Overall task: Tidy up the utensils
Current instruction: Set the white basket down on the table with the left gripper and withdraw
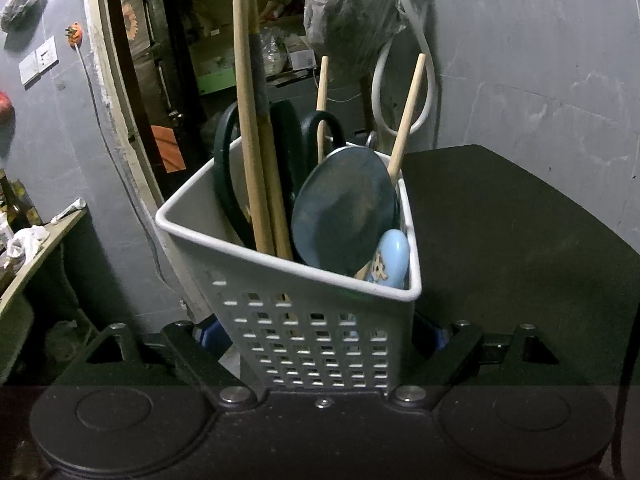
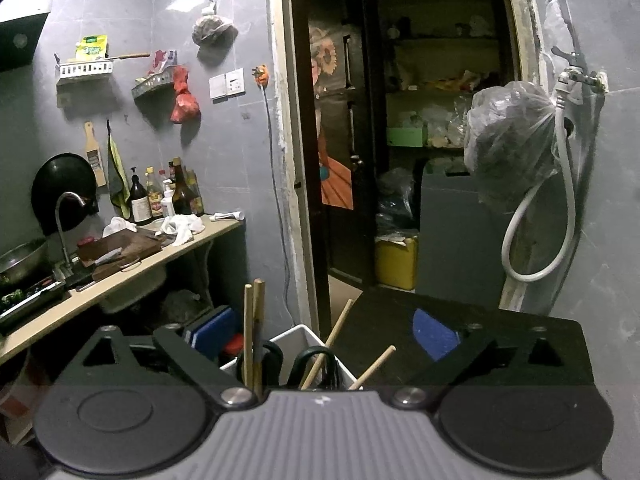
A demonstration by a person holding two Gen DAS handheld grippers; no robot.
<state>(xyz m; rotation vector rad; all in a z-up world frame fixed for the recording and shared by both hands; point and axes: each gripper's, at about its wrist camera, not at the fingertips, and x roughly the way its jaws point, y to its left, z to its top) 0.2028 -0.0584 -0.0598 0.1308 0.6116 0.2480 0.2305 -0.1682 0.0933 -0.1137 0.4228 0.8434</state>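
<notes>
Clamped by the left gripper (image 1: 320, 336), the basket (image 1: 304, 320) is already filled with utensils; the right gripper (image 2: 320, 344) is spread, empty.

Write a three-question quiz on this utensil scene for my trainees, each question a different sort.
1. True or false: the left tool grips the white basket.
2. Which item in the basket is pale blue? A) scissors B) small spoon C) chopsticks
3. Fill in: the right tool is open and holds ____.

Key: 1 true; 2 B; 3 nothing.
</notes>
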